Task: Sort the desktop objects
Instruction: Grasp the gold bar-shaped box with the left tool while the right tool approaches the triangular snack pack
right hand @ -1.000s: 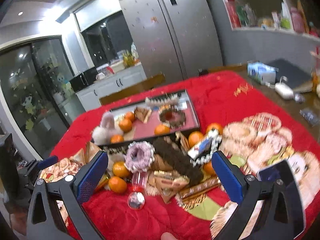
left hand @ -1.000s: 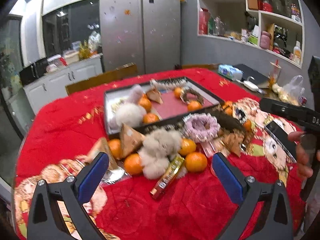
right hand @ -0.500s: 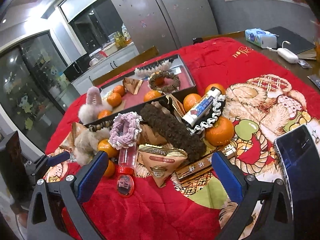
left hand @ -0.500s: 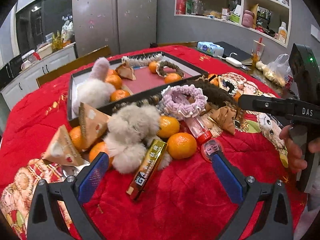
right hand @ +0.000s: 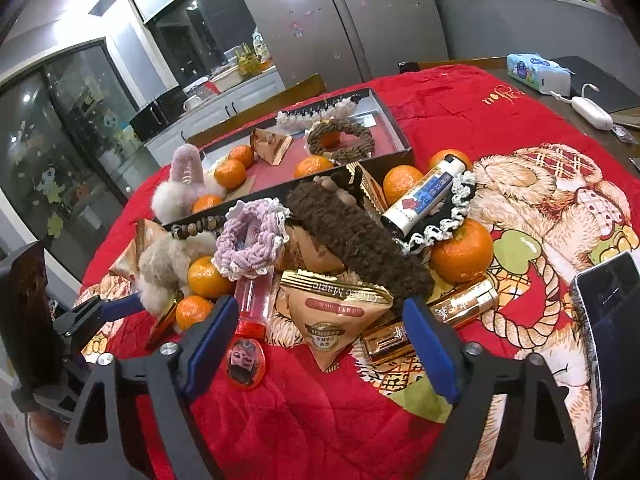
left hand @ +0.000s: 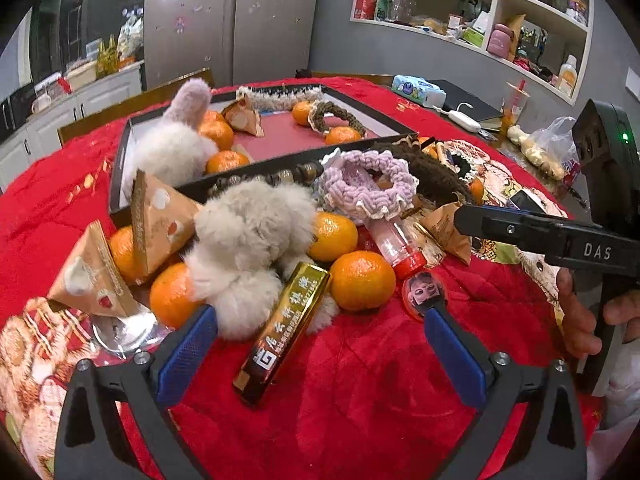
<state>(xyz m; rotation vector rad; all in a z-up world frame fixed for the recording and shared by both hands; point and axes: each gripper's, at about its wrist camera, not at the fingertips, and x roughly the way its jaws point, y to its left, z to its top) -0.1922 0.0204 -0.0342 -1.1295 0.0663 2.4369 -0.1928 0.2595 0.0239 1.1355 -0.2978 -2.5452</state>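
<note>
A heap of objects lies on the red cloth in front of a black tray [left hand: 120,168] [right hand: 394,126]. My left gripper [left hand: 320,320] is open and empty, its jaws on either side of a gold bar [left hand: 284,330], a fluffy beige toy [left hand: 248,240] and an orange [left hand: 362,280]. My right gripper [right hand: 320,314] is open and empty, its jaws on either side of a triangular snack packet [right hand: 334,316]. A clear tube with a red cap [right hand: 254,296], a purple scrunchie [right hand: 252,238] and a brown furry band [right hand: 356,240] lie just beyond.
The tray holds oranges [left hand: 224,160], a brown scrunchie [right hand: 340,140], a snack packet and a fluffy toy [left hand: 172,148]. A phone [right hand: 612,312] lies at the right. A tissue pack [right hand: 536,72] and charger [right hand: 592,112] sit at the far right. The right gripper's body [left hand: 560,236] crosses the left view.
Both grippers have moved forward and down toward the heap. The objects now fill more of each view. Both jaws stay open.
</note>
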